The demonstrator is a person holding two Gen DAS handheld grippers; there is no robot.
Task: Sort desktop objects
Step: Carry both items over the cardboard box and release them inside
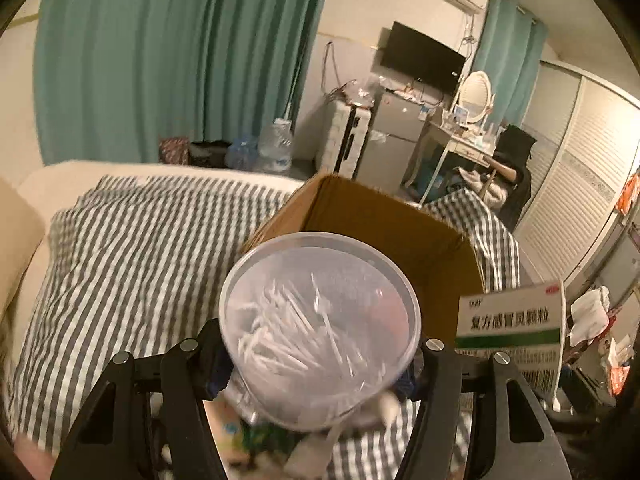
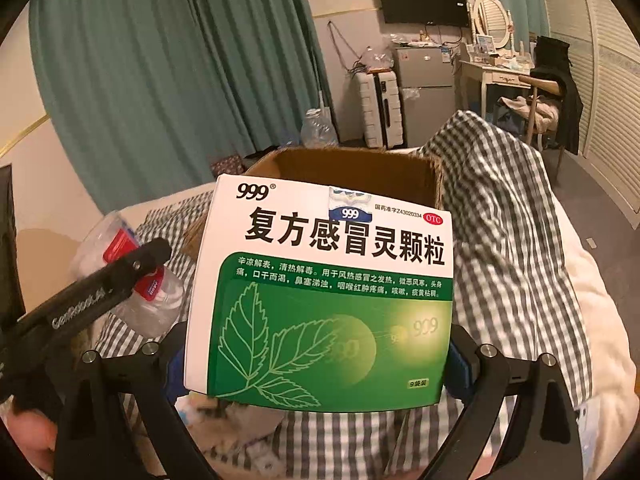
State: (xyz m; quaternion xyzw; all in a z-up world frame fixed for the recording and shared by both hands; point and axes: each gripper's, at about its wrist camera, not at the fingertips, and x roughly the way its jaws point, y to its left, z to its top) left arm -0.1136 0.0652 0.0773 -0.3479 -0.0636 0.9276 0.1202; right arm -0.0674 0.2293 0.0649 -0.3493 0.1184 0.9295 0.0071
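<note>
Both grippers are raised near an open cardboard box [image 1: 384,224] on the checked bedding: the left gripper [image 1: 320,364] clamps a clear swab tub [image 1: 320,328], the right gripper [image 2: 320,368] a green-and-white medicine box [image 2: 324,296].

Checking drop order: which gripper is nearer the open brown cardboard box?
Hard to call; both hover at its near rim. Left gripper, holding the clear round cotton-swab tub, overlaps the open brown cardboard box; right gripper holds the green-and-white medicine carton just before it.
</note>
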